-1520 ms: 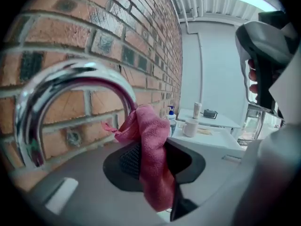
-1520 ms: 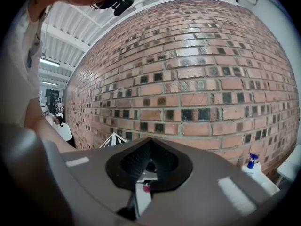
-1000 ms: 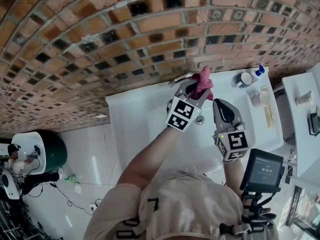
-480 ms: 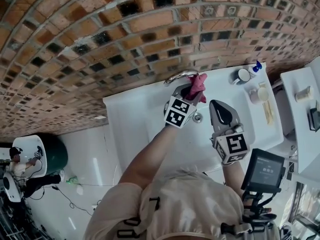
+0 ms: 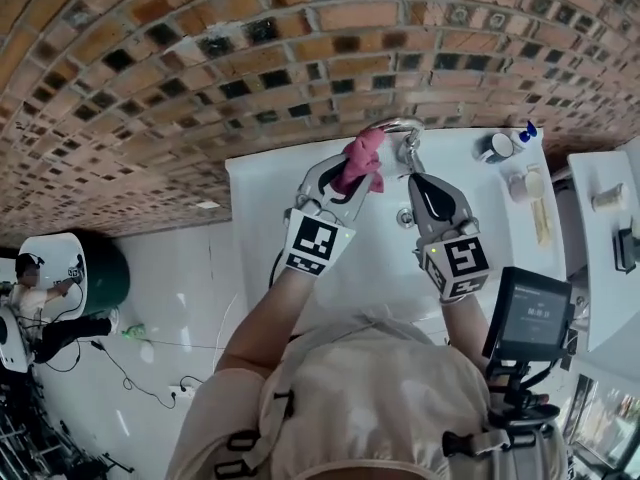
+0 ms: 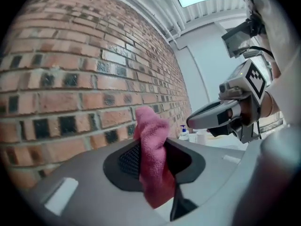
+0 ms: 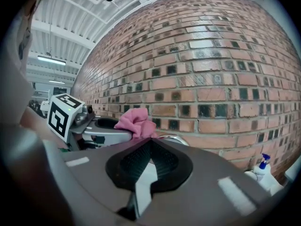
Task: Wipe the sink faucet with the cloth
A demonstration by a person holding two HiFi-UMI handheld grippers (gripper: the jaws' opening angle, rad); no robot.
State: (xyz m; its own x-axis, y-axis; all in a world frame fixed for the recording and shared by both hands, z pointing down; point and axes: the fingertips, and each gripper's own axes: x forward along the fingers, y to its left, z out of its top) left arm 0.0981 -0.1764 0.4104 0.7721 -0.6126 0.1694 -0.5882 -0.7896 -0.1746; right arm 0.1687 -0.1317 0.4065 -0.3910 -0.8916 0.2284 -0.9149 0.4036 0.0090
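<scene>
In the head view my left gripper (image 5: 348,176) is shut on a pink cloth (image 5: 362,158), which bunches up out of its jaws just left of the chrome faucet (image 5: 398,126) at the back of the white sink (image 5: 270,203). The left gripper view shows the cloth (image 6: 150,126) pinched between the pads, in front of the brick wall. My right gripper (image 5: 418,182) is shut and holds nothing, its tip just below the faucet. From the right gripper view (image 7: 150,144), the cloth (image 7: 134,121) and the faucet spout (image 7: 171,139) lie just beyond its tips.
A brick wall (image 5: 200,58) rises directly behind the sink. A blue-pump soap bottle (image 5: 522,136) and two cups (image 5: 494,148) stand at the sink's right end. A screen device (image 5: 530,318) hangs by my right arm, and a white counter (image 5: 610,258) lies further right.
The left gripper has carried the cloth from the faucet's right side to its left side. The right gripper has moved up close under the faucet.
</scene>
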